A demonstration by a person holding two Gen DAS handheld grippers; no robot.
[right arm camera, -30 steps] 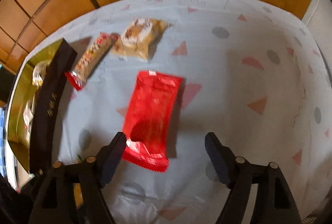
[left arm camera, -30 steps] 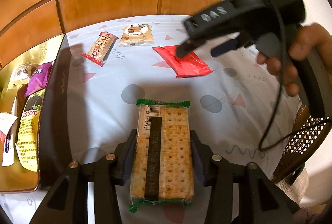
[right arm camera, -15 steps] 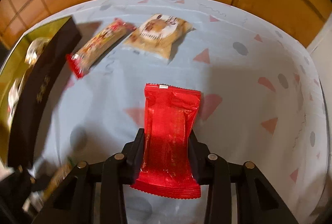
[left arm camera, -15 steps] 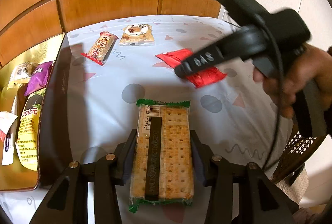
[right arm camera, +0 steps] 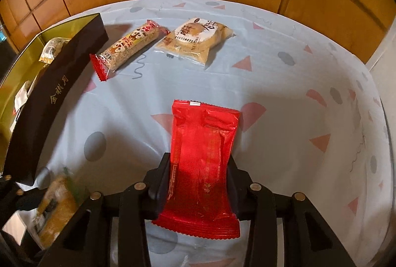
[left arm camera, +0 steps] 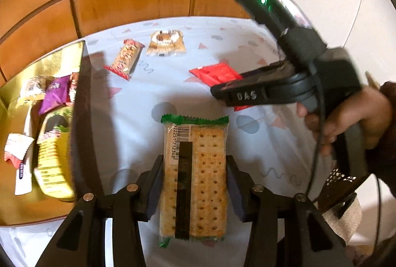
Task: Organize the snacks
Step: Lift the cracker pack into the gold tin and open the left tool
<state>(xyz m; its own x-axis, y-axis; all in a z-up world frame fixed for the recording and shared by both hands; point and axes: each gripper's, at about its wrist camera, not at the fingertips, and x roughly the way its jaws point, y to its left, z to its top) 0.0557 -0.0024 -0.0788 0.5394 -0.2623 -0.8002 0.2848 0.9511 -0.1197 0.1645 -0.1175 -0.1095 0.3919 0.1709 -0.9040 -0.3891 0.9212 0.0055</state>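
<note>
Now red packet (right arm camera: 203,158) pinched between right tool (right arm camera: 198,182) pads.

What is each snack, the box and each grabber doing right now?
Cracker pack: gripped between the left gripper's fingers.
Red packet: gripped between the right gripper's fingers, which have just closed on it.
Snack bar: lying loose on the table.
Pastry: lying loose beside the bar.
Box: open, holding several snacks.

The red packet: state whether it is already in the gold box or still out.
Out. The red packet is pinched between the right gripper's pads above the tablecloth, apart from the gold box.
</note>
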